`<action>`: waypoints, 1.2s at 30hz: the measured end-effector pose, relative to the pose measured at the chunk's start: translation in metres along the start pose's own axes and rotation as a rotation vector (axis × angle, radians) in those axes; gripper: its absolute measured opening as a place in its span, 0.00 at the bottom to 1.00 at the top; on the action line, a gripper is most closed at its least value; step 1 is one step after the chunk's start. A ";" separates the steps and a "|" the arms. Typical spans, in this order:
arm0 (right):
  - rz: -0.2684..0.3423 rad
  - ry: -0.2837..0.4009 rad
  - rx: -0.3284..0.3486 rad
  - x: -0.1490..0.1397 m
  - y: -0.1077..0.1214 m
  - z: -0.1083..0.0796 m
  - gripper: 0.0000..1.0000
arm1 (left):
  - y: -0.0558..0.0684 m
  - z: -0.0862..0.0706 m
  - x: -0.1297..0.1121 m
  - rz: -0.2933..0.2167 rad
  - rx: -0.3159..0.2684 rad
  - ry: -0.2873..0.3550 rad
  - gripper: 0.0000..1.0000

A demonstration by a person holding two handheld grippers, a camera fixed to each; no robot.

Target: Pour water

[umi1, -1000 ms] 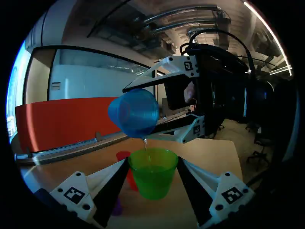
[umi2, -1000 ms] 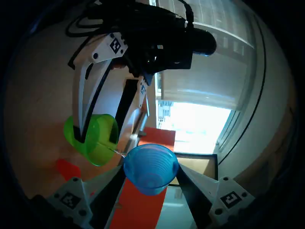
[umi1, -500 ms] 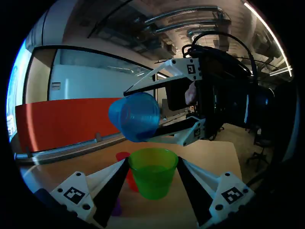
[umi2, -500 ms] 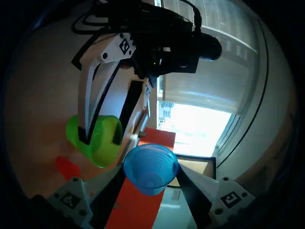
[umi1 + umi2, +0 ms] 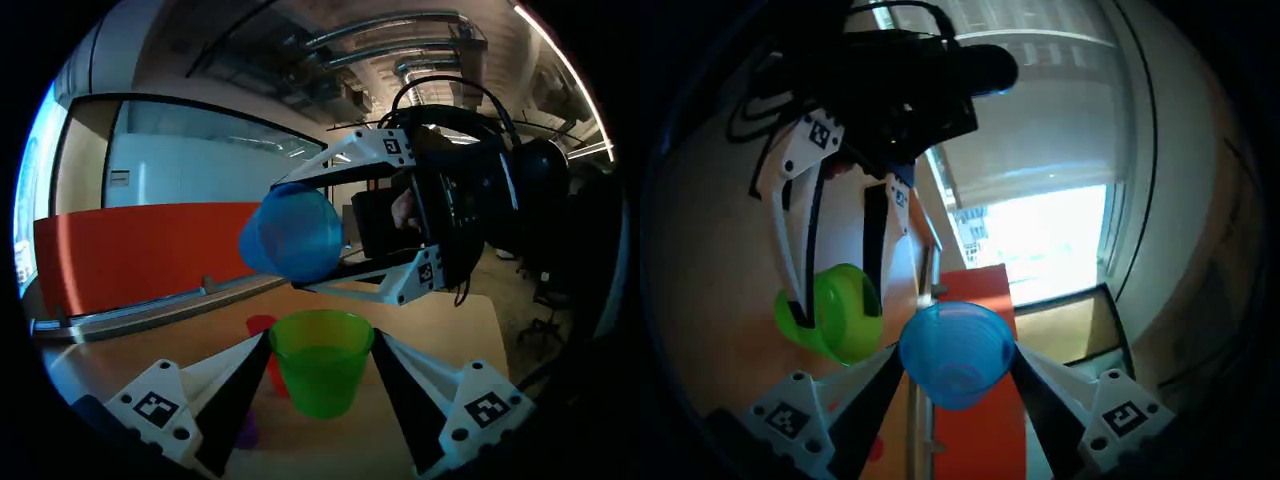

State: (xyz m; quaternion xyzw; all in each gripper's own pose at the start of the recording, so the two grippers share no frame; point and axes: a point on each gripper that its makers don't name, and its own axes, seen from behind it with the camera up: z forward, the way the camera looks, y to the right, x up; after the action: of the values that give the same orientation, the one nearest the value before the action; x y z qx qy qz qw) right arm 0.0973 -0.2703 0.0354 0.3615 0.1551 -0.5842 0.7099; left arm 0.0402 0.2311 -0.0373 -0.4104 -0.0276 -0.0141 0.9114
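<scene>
The left gripper (image 5: 320,340) and right gripper (image 5: 958,352) are built alike. Each has two white, wedge-shaped fingers (image 5: 172,396) with black pads (image 5: 240,384) lining the inner faces. Every finger base carries a square black-and-white marker (image 5: 155,408) with dark screws (image 5: 164,366) around it. Smaller markers (image 5: 392,146) sit farther back on the white arms. Behind the fingers is a bulky black body (image 5: 480,200), with black cables (image 5: 448,82) looping over its top. A hand (image 5: 402,210) shows partly beside it.
</scene>
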 end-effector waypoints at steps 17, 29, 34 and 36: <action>0.769 -0.001 -0.056 -0.025 -0.025 -0.018 0.91 | -0.008 -0.001 -0.003 0.013 0.027 -0.031 0.89; 1.083 -0.058 0.021 -0.047 -0.066 -0.033 0.91 | -0.011 0.001 -0.015 0.014 0.033 -0.073 0.88; 1.137 -0.099 0.074 -0.056 -0.085 -0.040 0.91 | -0.012 0.002 -0.023 0.012 0.031 -0.093 0.89; 1.144 -0.114 0.088 -0.059 -0.091 -0.042 0.91 | -0.013 0.003 -0.026 0.012 0.031 -0.103 0.88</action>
State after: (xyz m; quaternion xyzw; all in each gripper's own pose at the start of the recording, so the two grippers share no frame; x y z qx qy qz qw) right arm 0.0041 -0.2040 0.0136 0.3850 -0.1280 -0.1316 0.9045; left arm 0.0133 0.2247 -0.0277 -0.3968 -0.0724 0.0128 0.9150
